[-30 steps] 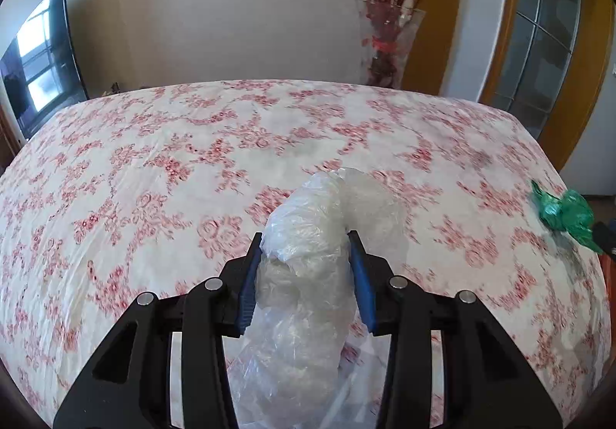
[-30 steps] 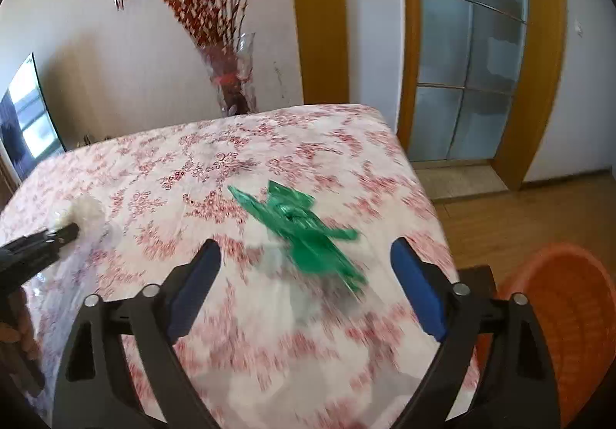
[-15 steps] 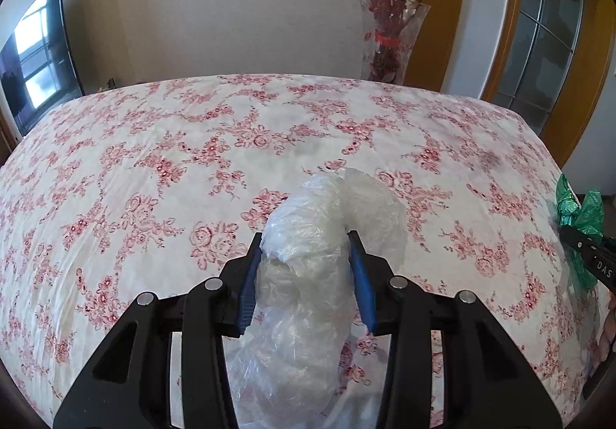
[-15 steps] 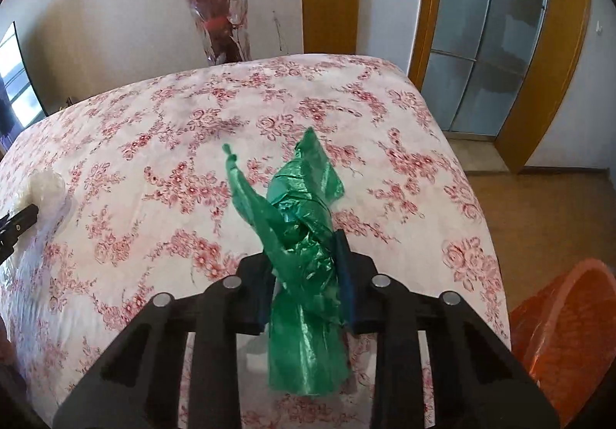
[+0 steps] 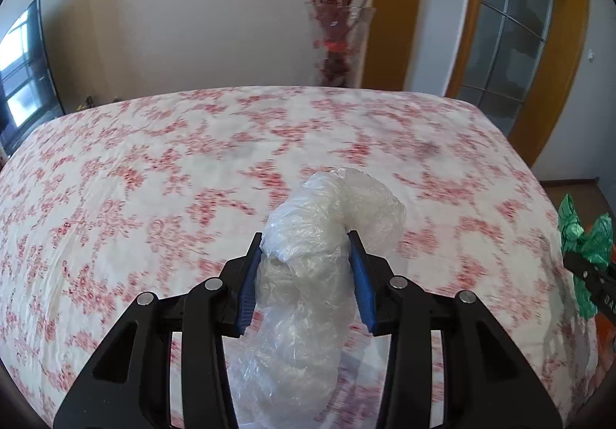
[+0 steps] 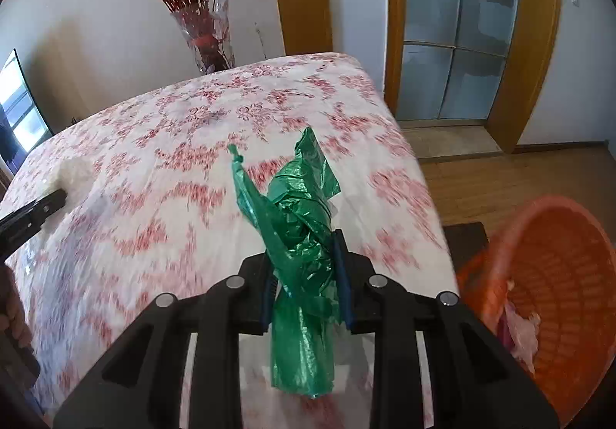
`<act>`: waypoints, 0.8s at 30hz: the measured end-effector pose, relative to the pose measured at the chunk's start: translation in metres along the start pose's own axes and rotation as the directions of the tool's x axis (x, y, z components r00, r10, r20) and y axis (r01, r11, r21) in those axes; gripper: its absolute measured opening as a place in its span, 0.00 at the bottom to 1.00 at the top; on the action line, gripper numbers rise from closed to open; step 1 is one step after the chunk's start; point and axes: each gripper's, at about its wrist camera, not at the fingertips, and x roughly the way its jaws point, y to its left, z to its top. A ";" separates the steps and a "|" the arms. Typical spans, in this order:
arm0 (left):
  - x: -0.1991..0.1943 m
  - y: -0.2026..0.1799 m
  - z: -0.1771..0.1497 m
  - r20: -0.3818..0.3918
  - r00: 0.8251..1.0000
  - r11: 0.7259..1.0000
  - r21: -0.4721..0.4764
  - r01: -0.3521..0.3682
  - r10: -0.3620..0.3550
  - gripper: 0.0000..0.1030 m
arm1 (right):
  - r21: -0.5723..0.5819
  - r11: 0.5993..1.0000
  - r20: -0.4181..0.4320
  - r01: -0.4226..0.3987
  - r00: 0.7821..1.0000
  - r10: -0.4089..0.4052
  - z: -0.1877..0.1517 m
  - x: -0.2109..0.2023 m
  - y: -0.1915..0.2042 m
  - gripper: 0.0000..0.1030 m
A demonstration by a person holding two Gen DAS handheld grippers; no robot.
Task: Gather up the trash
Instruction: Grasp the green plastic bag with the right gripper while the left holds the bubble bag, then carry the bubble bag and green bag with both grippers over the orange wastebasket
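My left gripper (image 5: 306,242) is shut on a crumpled clear plastic bag (image 5: 308,275) and holds it above the floral bedspread (image 5: 154,198). My right gripper (image 6: 304,240) is shut on a crumpled green plastic bag (image 6: 296,221), lifted off the bed near its right edge. The green bag also shows at the right edge of the left wrist view (image 5: 585,240). The clear bag and left gripper tip show at the left of the right wrist view (image 6: 73,175). An orange basket (image 6: 554,275) stands on the floor to the right of the bed, with some pale trash inside.
A glass vase with red branches (image 6: 208,40) stands behind the bed by the wall. A glass door with a wooden frame (image 6: 462,28) is at the right. A dark screen (image 5: 23,78) is at the left. Wooden floor (image 6: 500,178) lies beside the bed.
My right gripper closed on the green bag and lifted it off the bed, moving toward the right edge. The orange basket has come further into view. My left gripper has kept hold of the clear bag.
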 end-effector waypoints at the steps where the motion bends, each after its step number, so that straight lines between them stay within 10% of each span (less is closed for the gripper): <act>1: -0.003 -0.006 -0.001 0.003 1.000 1.000 0.007 0.009 -0.009 0.41 | 0.004 1.000 0.004 0.000 1.000 0.000 -0.005 -0.006 -0.003 0.26; 24: -0.068 -0.134 -0.032 0.037 0.984 0.972 0.163 0.167 -0.175 0.41 | 0.155 0.987 0.116 0.050 0.991 -0.069 -0.074 -0.124 -0.078 0.26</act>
